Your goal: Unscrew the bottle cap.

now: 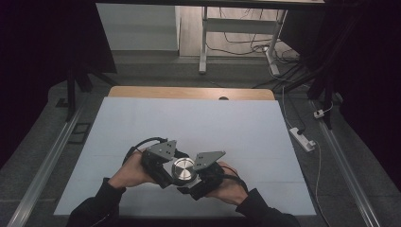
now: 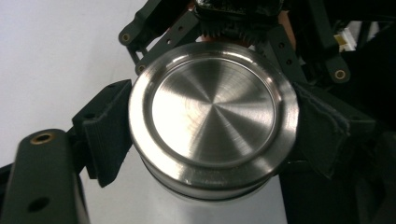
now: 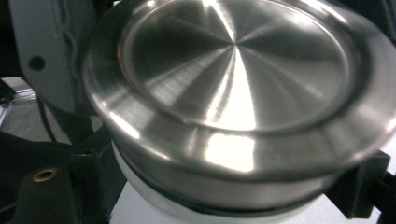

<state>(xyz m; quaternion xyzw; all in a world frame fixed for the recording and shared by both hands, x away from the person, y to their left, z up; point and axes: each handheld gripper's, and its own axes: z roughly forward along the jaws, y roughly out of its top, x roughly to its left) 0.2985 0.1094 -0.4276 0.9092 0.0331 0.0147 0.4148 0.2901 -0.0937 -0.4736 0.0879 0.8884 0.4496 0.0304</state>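
A round container with a brushed steel lid (image 1: 183, 169) (image 2: 212, 107) (image 3: 233, 60) and a white body (image 3: 154, 205) is held between both grippers near the front of the white mat (image 1: 189, 123). My left gripper (image 1: 175, 171) (image 2: 215, 135) comes in from the left, and its two black pads press on opposite sides of the lid's rim. From the right, my right gripper (image 1: 191, 178) (image 3: 224, 196) has its jaws closed around the white body just below the lid. The right gripper's black frame (image 2: 238, 18) appears behind the lid in the left gripper view.
A person's hands and dark sleeves (image 1: 108, 198) enter from the bottom edge. The mat covers a wooden table (image 1: 189, 92). A power strip (image 1: 302, 138) with cables lies on the floor to the right, and a desk frame (image 1: 203, 47) stands beyond the table.
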